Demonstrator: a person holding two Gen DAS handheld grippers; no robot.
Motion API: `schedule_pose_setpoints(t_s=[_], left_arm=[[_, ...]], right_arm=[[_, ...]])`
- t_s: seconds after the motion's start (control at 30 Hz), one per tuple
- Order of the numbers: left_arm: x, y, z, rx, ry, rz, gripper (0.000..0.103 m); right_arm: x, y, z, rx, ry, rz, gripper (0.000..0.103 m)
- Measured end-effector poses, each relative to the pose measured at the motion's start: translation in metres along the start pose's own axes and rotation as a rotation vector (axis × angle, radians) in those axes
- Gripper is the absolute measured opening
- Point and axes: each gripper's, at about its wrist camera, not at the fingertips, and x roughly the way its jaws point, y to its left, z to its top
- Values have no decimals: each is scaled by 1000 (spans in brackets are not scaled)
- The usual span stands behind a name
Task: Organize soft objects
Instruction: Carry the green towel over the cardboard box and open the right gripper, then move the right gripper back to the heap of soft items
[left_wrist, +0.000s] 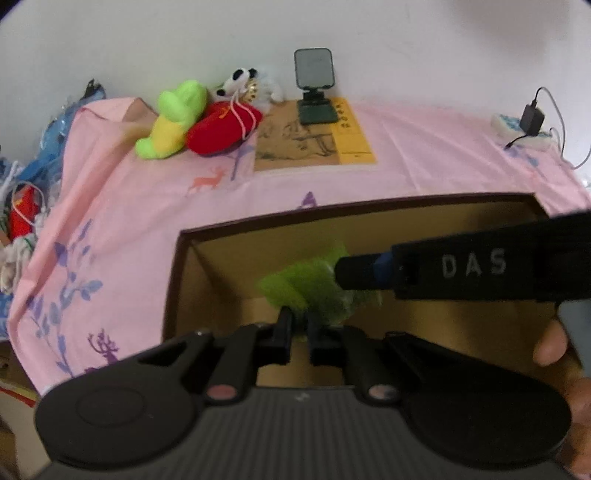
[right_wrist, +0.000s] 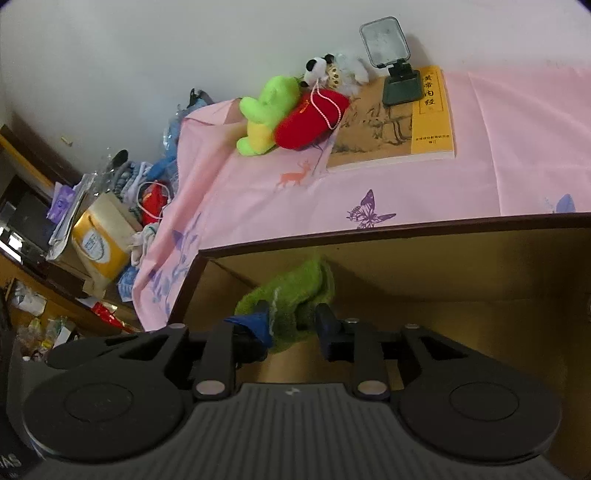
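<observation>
Snagging is the main risk: both the left gripper (left_wrist: 299, 334) and right gripper (right_wrist: 291, 326) hold their fingers slightly apart around the green plush (right_wrist: 295, 291) inside the cardboard box (right_wrist: 369, 230), so withdrawal may drag it out.

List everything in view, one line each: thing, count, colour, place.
green cloth: one, green, inside the box between both grippers
cardboard box: one, brown, near edge of the table
tablecloth: one, pink with prints, covering the table
green plush toy: one, green and yellow, far left
red pouch: one, red, against the plush toy
panda toy: one, black and white, by the wall
book: one, tan and yellow, far centre
phone stand: one, dark, on the book
charger: one, black, far right
left gripper: black, at the cloth
right gripper: black, blue pads, astride the cloth
</observation>
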Motion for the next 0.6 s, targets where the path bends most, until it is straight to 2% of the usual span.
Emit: schedule_pose_setpoints(t_s=[0.03,0.13,0.2,0.33,0.47,0.6], left_arm=[[1,0,-1,8,0,15,36],[0,2,-1,26,-3,23,53],[-3,4,-3,27,-10,18,53],[-4,2,-2,55,-26,62,60],[0,5,-5,39,-34,89,60],[9,2,-8,57,-31,128,60]], right_arm=[[0,0,0,3,0,-7,12],[0,0,2,10,-9,-4,13],[-3,-2,1,28,-33,-8,14],[-17,-15,-4,65,-87,-25,15],[-28,-33,-12,58,-137,-137,17],[-36,-62,-15,103,-140,-212,18]])
